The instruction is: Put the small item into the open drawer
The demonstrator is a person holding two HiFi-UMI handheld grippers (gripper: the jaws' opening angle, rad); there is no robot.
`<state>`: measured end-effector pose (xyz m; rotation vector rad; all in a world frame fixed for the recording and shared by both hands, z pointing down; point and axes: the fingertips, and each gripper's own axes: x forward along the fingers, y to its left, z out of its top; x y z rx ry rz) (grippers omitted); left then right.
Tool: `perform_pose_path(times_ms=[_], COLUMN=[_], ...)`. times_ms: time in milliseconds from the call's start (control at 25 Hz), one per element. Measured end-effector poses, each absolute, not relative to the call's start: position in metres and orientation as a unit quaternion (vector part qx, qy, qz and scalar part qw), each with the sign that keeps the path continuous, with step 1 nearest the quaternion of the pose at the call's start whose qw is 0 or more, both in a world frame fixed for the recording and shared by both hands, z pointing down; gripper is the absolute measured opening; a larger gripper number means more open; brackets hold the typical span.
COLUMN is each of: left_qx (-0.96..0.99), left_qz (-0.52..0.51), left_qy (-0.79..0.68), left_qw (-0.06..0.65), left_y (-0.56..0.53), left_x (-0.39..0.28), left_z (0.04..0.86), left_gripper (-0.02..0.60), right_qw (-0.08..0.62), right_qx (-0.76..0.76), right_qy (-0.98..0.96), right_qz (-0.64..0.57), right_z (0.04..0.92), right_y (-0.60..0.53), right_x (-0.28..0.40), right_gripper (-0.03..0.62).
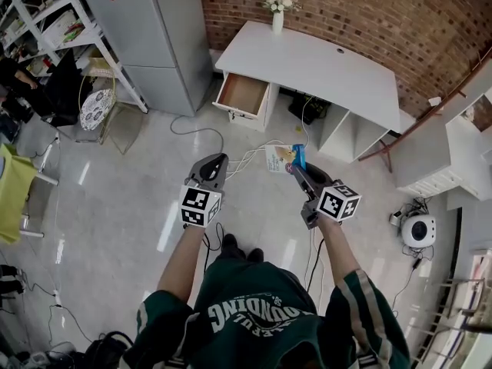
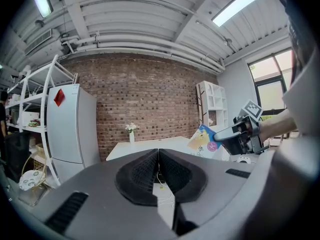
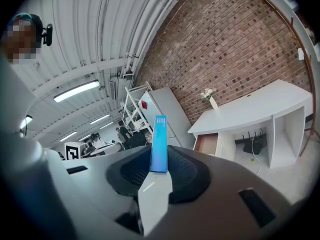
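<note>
My right gripper [image 1: 293, 167] is shut on a small flat box with a blue edge and a picture on its face [image 1: 286, 157]; the box stands edge-on between the pads [image 3: 160, 143]. From the left gripper view the same box [image 2: 204, 138] shows at the right, held in the right gripper [image 2: 220, 134]. My left gripper [image 1: 217, 161] is shut with nothing between its pads [image 2: 159, 159]. The open drawer [image 1: 243, 94] shows a bare wooden bottom, pulled out of the white desk [image 1: 323, 68] well ahead of both grippers. In the right gripper view the drawer [image 3: 205, 143] lies right of the box.
A vase of white flowers [image 1: 277, 12] stands at the desk's back left. A grey fridge [image 1: 150, 37] and a white shelf rack [image 1: 65, 29] stand left of the desk. Cables [image 1: 254, 154] run over the floor. A white cabinet [image 1: 442, 160] and a small white device [image 1: 419, 230] are at the right.
</note>
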<state>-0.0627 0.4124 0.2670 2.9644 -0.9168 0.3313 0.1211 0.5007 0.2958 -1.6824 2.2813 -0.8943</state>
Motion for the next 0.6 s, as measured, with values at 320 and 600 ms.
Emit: perform_pose_path(times_ms=[320,600], left_qx=[0.949,0.949], left_qz=[0.106,0.104], left_qy=[-0.296,-0.299], left_qw=[0.01,0.011], left_y=[0.419,0.428], left_x=[-0.063,-0.059], left_z=[0.269,0.268], left_gripper=[0.015,0.015], right_qw=[0.087,0.089], right_qx=[-0.558,-0.554], right_qy=[0.768,0.769], right_qz=[-0.303,-0.306], right_z=[0.299,0.299], right_y=[0.507,0.513], right_x=[0.118,0.121], right_gripper=[0.109,0.109])
